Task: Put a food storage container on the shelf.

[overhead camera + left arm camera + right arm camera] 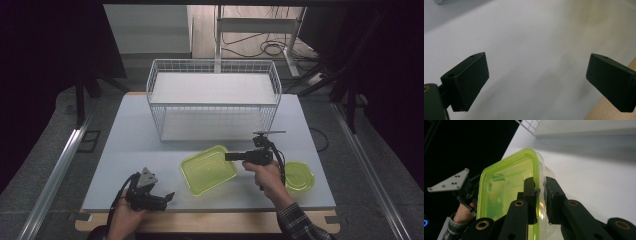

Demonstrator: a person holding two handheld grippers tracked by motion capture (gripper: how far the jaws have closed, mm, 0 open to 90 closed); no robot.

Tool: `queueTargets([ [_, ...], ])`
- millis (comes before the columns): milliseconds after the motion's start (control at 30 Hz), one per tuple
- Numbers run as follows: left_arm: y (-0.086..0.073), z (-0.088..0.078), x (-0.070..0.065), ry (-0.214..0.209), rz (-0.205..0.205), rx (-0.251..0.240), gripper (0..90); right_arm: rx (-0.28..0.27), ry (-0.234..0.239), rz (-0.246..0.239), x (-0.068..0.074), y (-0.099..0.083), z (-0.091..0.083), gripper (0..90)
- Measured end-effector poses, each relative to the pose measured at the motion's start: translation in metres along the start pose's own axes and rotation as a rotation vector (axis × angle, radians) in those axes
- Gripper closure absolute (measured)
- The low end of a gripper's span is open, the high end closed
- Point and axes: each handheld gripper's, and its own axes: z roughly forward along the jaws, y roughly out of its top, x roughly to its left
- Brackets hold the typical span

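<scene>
A clear green rectangular container (pixel 205 172) lies open side up on the grey table (pixel 135 145), in front of the wire basket. My right gripper (pixel 227 156) reaches in from the right and is shut on the container's right wall. In the right gripper view one black jaw is inside the container (pixel 506 182) and the other outside, pinching the wall at my right gripper (pixel 539 188). The gripped side looks slightly raised. My left gripper (pixel 167 197) rests near the table's front edge at the left, open with nothing between its jaws (pixel 536 72).
A white wire basket (pixel 212 62) with a shelf stands at the back middle of the table. A green lid (pixel 299 176) lies to the right of my right hand. The wooden front edge (pixel 604 110) runs close by the left gripper. Dark floor surrounds the table.
</scene>
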Motion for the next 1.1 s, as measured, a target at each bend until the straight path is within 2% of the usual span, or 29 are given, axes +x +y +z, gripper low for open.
queueTargets([
  [400,-0.001,0.001,0.001,-0.004,-0.005,-0.003,3.5,-0.081,0.018,-0.007,0.019,0.027,-0.021,79.6],
  [833,-0.001,0.001,0.002,-0.007,-0.001,-0.001,3.5,-0.137,0.016,-0.044,0.045,0.058,-0.039,79.6],
  [1100,-0.001,0.002,0.002,-0.010,-0.005,-0.003,3.5,-0.170,0.013,-0.042,0.054,0.078,-0.048,79.6],
])
